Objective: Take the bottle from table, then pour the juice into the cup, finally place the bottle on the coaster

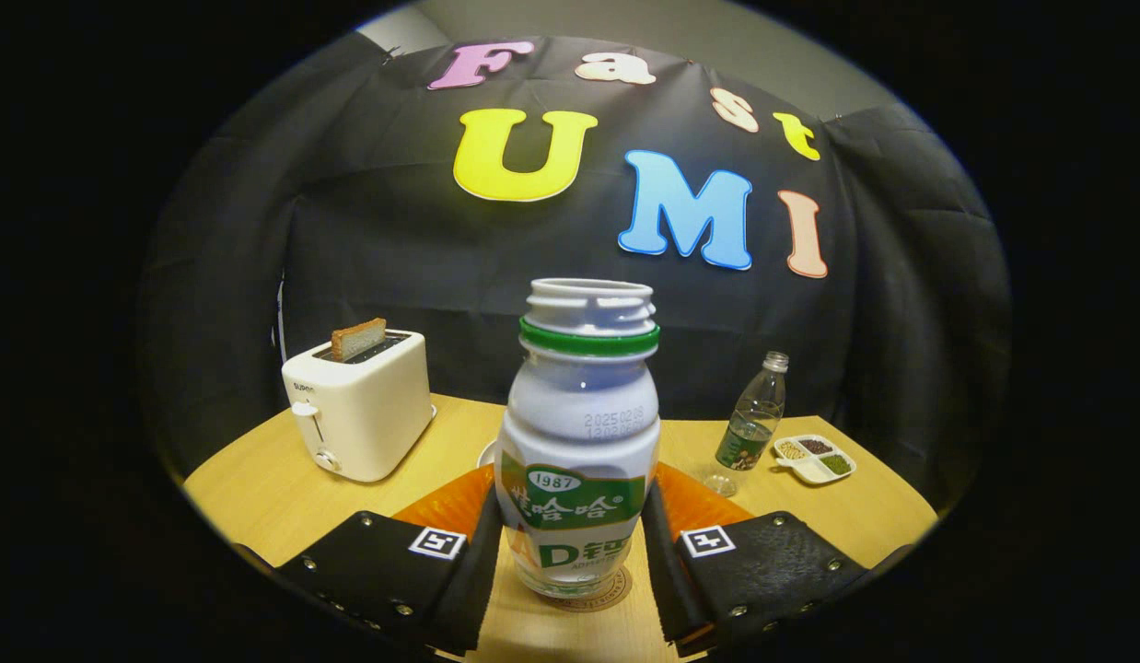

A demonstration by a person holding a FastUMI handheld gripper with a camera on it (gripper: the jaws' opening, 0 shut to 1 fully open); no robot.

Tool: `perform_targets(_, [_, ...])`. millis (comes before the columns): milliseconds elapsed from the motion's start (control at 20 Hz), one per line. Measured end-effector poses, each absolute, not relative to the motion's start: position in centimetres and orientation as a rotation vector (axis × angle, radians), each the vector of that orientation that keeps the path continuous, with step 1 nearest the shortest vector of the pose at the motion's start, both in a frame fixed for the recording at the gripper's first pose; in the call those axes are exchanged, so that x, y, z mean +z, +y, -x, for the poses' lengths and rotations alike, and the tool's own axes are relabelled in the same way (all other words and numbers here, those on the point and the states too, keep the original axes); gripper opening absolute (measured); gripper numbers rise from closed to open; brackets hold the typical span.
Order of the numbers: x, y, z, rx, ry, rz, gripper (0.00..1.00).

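The gripper (570,543) pinches the bottle (577,442), both fingers pressed on its lower sides. The bottle is upright, uncapped, its base on the coaster (607,594) on the wooden table (257,497). An orange item (455,506) lies behind the fingers. Far left stands a toaster (358,414) with toast (358,338). Far right are a clear bottle (752,424) and a divided dish (814,458). Black cloth (395,267) backs the table.

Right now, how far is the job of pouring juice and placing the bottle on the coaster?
Done: the bottle is picked up; it stands uncapped between the jaws, which press on both its sides. In hand: its base sits upright over the coaster. Left: open the jaws and withdraw. I cannot confirm the pour from here.
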State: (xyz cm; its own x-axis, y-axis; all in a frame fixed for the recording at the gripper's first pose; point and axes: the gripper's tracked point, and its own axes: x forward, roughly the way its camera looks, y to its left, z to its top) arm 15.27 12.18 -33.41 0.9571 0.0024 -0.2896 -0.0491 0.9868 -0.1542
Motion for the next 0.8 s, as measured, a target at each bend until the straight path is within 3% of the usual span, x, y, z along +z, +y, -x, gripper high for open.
perform_targets(800, [-40.6, 11.0, -17.0, 0.028, 0.397, 0.133, 0.7])
